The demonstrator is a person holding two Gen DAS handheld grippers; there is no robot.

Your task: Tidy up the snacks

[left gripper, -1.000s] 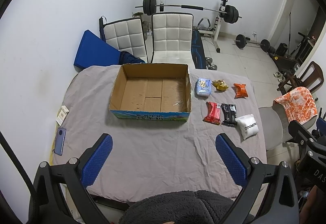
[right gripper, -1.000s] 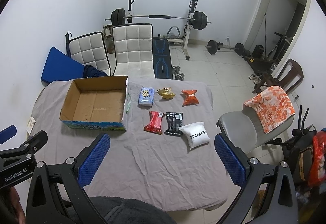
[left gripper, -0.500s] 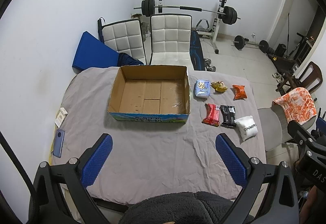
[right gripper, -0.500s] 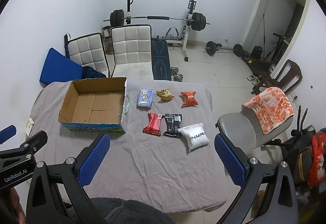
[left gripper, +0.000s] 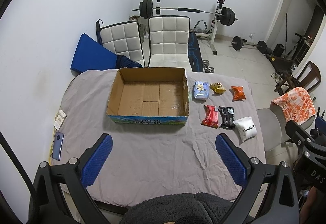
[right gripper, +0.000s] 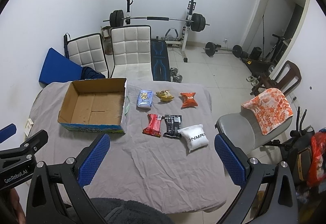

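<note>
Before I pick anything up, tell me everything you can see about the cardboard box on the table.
The cardboard box is an open-topped, shallow brown corrugated carton with no flaps showing. Its inside holds nothing; the floor is bare cardboard, seemingly with clear tape. The outer front wall carries a blue and green print. It sits upright and flat on the grey cloth-covered table, left of the six snack packs, nearest the pale blue pack but apart from it. Neither gripper touches it.

Print on the snack packets (right gripper: 172, 115) too small to read; person's dark sleeve (left gripper: 173, 209) cut off.
</note>
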